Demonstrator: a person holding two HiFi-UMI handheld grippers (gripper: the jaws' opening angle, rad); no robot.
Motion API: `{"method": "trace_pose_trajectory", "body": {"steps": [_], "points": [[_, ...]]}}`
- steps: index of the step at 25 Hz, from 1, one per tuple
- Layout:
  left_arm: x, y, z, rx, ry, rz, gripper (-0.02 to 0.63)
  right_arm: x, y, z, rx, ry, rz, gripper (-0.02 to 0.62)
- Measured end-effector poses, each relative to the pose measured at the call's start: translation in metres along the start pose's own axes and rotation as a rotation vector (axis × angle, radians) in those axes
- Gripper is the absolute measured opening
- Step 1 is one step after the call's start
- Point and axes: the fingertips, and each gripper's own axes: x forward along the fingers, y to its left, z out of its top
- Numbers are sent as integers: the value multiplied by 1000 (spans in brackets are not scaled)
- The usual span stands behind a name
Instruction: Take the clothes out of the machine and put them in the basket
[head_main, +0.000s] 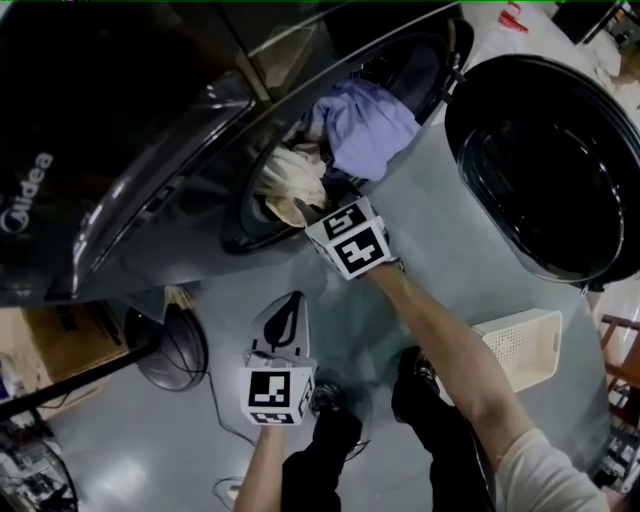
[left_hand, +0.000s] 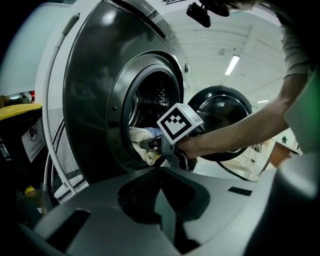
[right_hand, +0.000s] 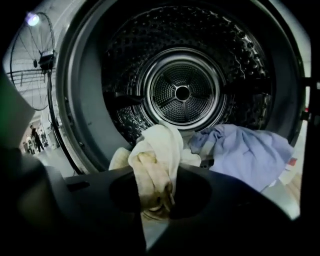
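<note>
My right gripper (right_hand: 159, 200) is clamped on the cream towel (right_hand: 156, 150), pinching a bunched fold right at the mouth of the washer (head_main: 150, 200). The towel looks soft and limp, and light, I'd judge. It should drape and trail when pulled, so a thick bunch like this one is a better hold than an edge. Most of it lies on the near lip of the drum (right_hand: 182, 92), touching the blue garment (right_hand: 247, 150) heaped to its right. Those two pieces are all I can see inside; the far part of the drum is bare metal. The blue piece looks thinner and could snag and come along. My left gripper (head_main: 283, 325) hangs low, well apart from the opening, its jaws together on nothing. The white basket (head_main: 520, 345) stands on the floor to the right, near the open door (head_main: 545, 160). I cannot see into it.
</note>
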Motion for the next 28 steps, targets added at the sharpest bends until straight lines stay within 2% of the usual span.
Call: {"method": "trace_pose_trajectory", "body": {"steps": [11, 18, 28], "points": [[-41, -31, 42, -15, 19, -21, 18, -99, 36, 18, -45, -23, -6, 89], [-68, -56, 94, -26, 3, -47, 18, -176, 60, 49, -36, -58, -5, 89], [-104, -59, 171, -35, -44, -21, 20, -284, 86, 102, 16, -111, -40, 87]]}}
